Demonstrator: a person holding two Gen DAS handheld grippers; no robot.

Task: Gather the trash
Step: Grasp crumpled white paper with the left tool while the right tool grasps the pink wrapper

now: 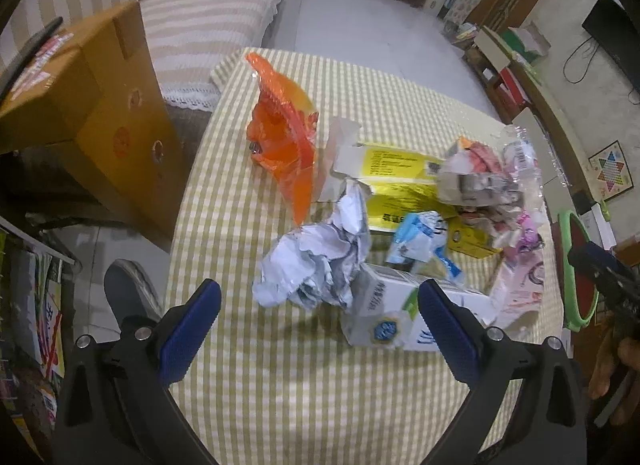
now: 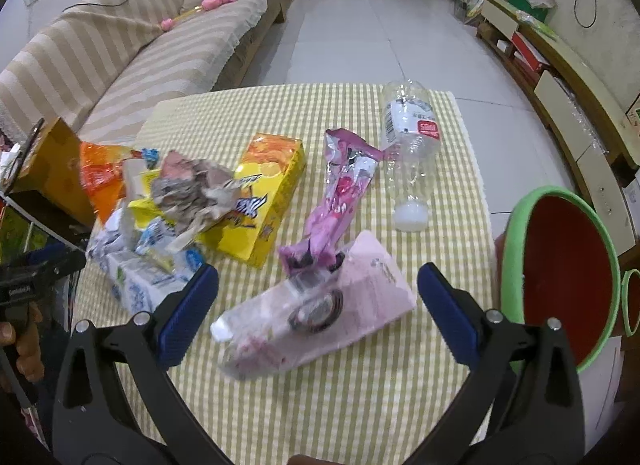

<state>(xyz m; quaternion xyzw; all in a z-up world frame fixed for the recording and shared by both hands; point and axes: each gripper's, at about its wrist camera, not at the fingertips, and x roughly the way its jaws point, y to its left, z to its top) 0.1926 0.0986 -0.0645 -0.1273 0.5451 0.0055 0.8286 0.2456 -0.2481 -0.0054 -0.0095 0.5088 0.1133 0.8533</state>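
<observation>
Both grippers hovered low over the checked tablecloth, and the trash lay scattered right across it. The left gripper was spread wide, blue pads apart and holding nothing, with a crumpled white paper ball sitting just ahead between the fingers. A white milk carton lay on its side beside that ball, near the right-hand pad. Further back an orange plastic bag stood crumpled, next to a torn yellow box with a grey paper wad on top. A brown cardboard box sat off the table's left edge.

Over on the other side, the right gripper was spread too, empty, jaws either side of a clear pink-printed plastic packet lying flat. A purple snack wrapper stretched away behind it, and a clear plastic bottle lay on its side beyond, white cap nearest. The yellow-orange snack box rested left of the wrapper. A green-rimmed red bin waited just off the table's right edge
</observation>
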